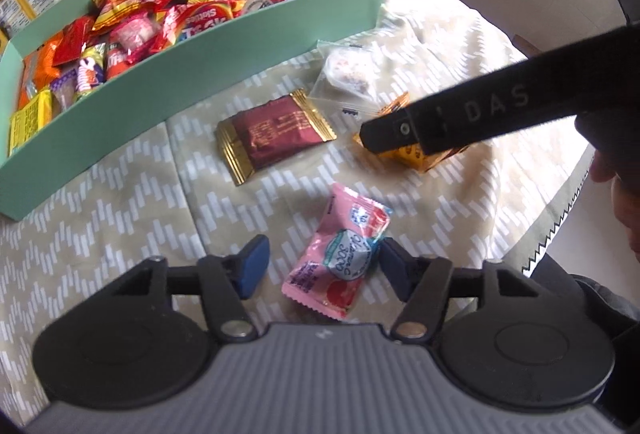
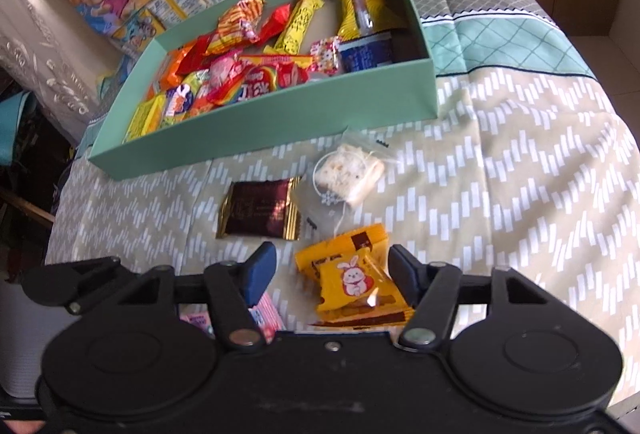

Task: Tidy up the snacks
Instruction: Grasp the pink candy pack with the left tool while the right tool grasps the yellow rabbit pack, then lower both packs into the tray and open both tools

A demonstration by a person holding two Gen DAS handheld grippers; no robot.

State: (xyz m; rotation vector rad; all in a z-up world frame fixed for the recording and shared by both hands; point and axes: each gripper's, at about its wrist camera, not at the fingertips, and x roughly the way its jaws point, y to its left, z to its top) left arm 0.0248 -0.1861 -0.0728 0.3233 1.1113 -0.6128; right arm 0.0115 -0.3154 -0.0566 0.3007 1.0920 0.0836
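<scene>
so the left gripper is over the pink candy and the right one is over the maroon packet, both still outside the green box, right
Not quite. The right gripper is over the yellow rabbit snack, not the maroon packet, as the right wrist view shows. The left gripper is over the pink candy, outside the green box.

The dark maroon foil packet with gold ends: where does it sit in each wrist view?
Left wrist: maroon foil packet at centre, on the cloth.
Right wrist: left of centre, beyond the jaws.
Shared landmark: the green cardboard box lies just behind it.
</scene>
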